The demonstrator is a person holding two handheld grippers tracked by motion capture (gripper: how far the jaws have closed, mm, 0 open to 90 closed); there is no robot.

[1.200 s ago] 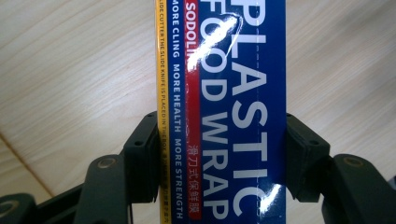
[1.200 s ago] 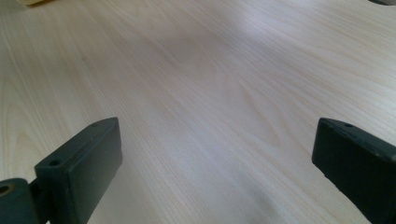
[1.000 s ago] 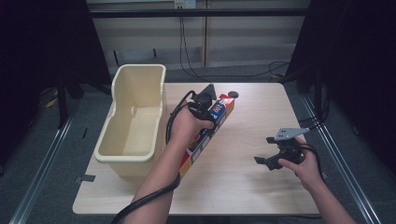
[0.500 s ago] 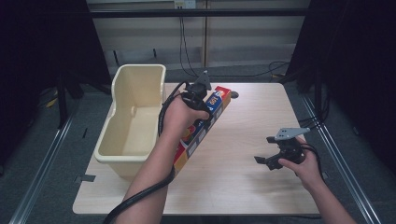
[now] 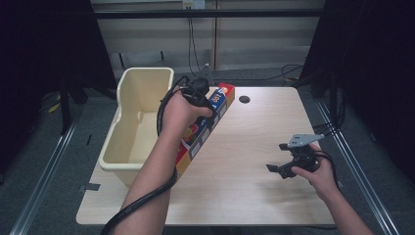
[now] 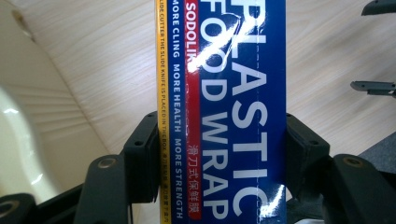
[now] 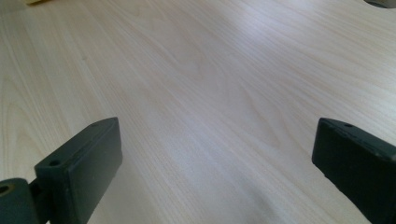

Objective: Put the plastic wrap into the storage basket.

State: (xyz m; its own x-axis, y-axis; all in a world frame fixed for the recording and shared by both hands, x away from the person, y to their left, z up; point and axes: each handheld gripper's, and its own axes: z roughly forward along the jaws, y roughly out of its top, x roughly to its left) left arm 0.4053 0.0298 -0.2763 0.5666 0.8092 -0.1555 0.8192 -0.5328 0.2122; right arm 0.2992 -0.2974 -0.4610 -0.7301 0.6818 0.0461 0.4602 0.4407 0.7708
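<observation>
The left claw [image 5: 203,93] sits over the far end of a long plastic wrap box [image 5: 208,125], with the person's left hand [image 5: 183,110] wrapped around its body. The box runs back from that claw toward the person, slanting across the pale wooden surface [image 5: 244,191]. A cream bin [image 5: 134,127] stands just to the left of this claw, close beside the box. A small dark hole [image 5: 244,99] in the surface lies to the claw's right. The right claw [image 5: 281,159] is well apart to the right and nearer the person, its jaws spread, held low over bare wood by the right hand [image 5: 318,171].
</observation>
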